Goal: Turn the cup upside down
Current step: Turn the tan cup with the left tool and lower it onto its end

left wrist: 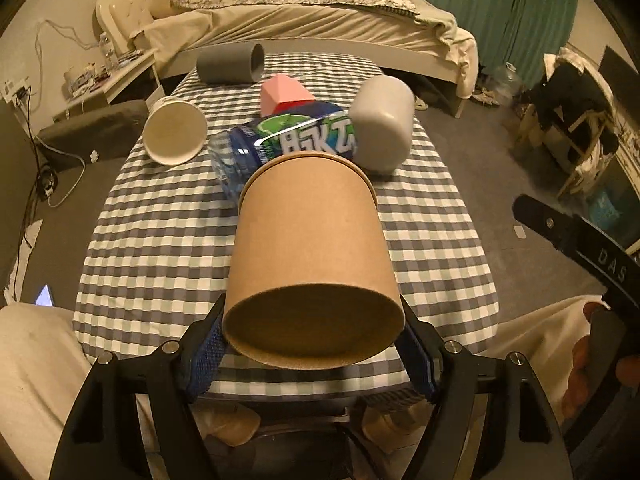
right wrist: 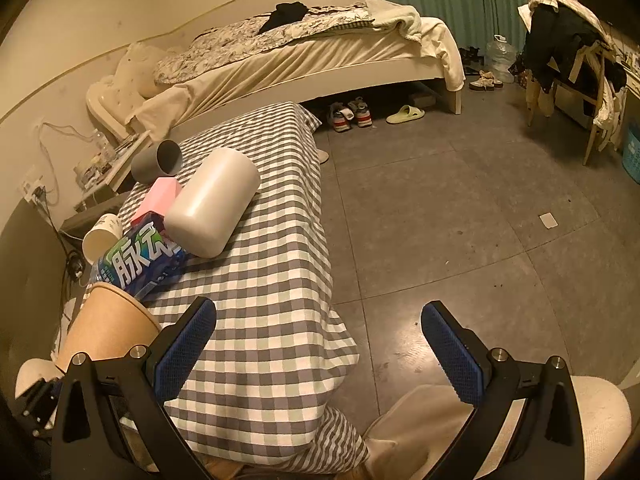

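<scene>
Your left gripper (left wrist: 312,344) is clamped on the brown kraft paper cup (left wrist: 312,248), blue-padded fingers (left wrist: 202,356) pressing opposite sides of the wall near its base. The cup hangs above the near end of the bench covered in grey-and-white checked cloth (left wrist: 160,240). The recessed base faces the camera and the rolled rim points away toward the clutter. From the right wrist view it leans steeply; whether the rim touches the cloth cannot be told.

Your right gripper (right wrist: 320,344) stands wide and holds nothing, off the bench's right edge over the floor.

Handling, as a judgement: thin paper, very light, empty as far as can be seen. The wall will dent if you squeeze hard. It is stiffest at the base ring and the rolled rim, so the present low hold is sound. Matte paper against textured pads should not slip.

Clutter sits just past the rim: a blue-labelled plastic drink bottle lying on its side (left wrist: 280,140), a pale grey cylindrical tumbler (left wrist: 382,124) tipped over, a white paper cup on its side (left wrist: 175,134), a pink box (left wrist: 284,96) and a dark grey tube-shaped cup (left wrist: 230,64) farther back. The bottle looks closest, so mind the rim's swing. Set the cup rim-down on the bare cloth nearer you.
</scene>
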Demonstrator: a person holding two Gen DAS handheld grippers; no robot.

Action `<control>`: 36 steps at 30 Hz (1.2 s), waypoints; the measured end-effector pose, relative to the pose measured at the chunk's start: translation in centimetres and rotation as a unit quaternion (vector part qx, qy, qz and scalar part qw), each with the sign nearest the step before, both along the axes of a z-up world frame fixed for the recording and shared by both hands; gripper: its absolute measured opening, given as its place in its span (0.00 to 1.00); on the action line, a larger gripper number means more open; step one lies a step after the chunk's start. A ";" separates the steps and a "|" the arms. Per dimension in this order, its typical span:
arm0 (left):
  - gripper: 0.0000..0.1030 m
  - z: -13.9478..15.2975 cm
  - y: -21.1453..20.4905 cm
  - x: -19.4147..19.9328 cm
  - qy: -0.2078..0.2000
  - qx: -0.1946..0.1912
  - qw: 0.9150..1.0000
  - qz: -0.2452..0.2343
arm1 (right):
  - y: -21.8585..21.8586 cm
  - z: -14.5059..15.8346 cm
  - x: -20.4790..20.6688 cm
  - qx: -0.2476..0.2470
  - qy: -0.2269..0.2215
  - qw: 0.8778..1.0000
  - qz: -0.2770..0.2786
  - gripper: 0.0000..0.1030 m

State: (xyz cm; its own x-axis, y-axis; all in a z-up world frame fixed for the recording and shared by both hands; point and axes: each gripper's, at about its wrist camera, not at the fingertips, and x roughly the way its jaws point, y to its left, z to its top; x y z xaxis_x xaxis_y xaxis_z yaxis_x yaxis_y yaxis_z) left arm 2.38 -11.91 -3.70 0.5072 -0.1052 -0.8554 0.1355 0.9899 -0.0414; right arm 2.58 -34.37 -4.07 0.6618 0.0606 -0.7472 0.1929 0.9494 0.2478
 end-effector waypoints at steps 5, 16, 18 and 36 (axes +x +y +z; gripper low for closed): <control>0.75 1.0 0.5 0.6 0.002 -0.002 1.000 0.010 | 0.0 0.1 -0.1 0.001 -0.002 1.000 0.001 1.00; 0.75 1.9 -0.1 1.5 -0.001 0.031 0.999 -0.007 | 0.2 -0.1 0.0 0.005 -0.001 1.000 0.004 1.00; 0.75 1.8 0.0 1.3 0.001 0.032 0.999 -0.009 | 0.3 -0.1 0.0 0.006 0.001 1.000 0.005 1.00; 0.78 -0.3 0.7 -1.4 -0.014 0.040 0.999 -0.029 | 0.5 -0.1 -0.1 -0.002 -0.001 1.000 0.005 1.00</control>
State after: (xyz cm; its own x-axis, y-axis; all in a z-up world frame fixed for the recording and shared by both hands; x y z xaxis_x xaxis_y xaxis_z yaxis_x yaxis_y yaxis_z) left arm 1.02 -11.17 -3.99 0.5263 -0.0664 -0.8477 0.1926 0.9803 0.0427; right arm 2.52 -33.83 -4.14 0.6633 0.0645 -0.7455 0.1833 0.9519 0.2454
